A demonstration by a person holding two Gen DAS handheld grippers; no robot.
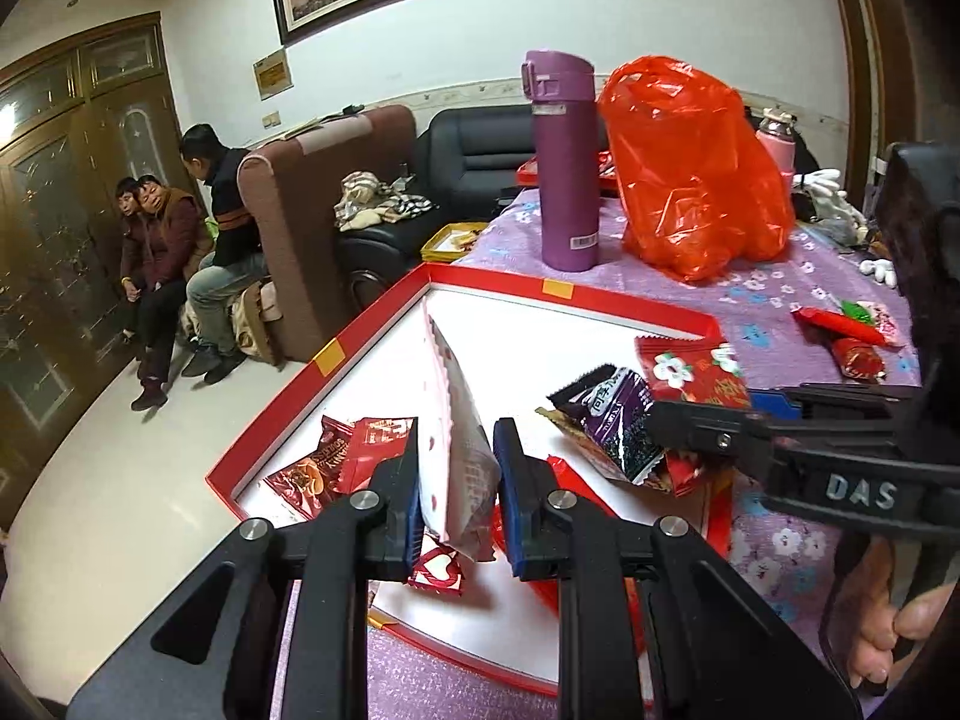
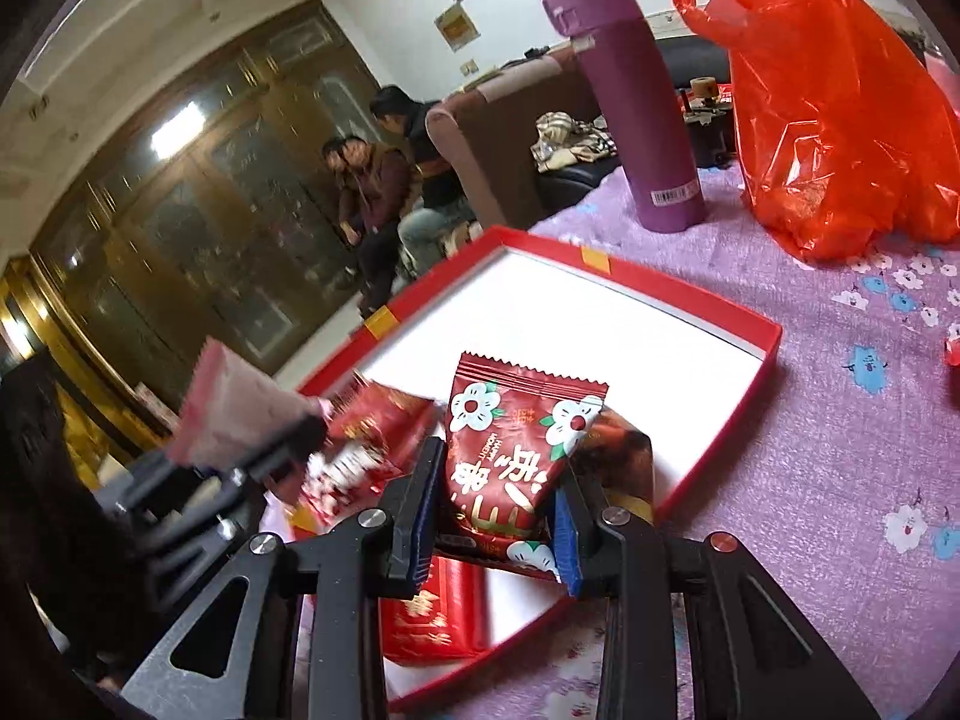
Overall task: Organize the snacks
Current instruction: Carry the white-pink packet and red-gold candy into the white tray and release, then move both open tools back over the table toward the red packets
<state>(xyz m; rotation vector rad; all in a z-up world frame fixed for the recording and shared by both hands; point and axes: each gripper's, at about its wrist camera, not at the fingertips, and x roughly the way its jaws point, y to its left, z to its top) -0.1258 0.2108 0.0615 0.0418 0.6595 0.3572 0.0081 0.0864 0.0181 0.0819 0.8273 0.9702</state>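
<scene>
Purple flask (image 1: pixel 561 162), orange bag (image 1: pixel 690 168) behind red box (image 1: pixel 336 354); loose snacks (image 1: pixel 852 336) right.

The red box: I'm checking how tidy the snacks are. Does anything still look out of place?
Yes. Several snack packets lie loose on the purple tablecloth, outside the red box. Inside it, packets sit jumbled and overlapping near one corner. The left gripper holds a pink-and-white packet; the right gripper holds a red flowered one.
</scene>
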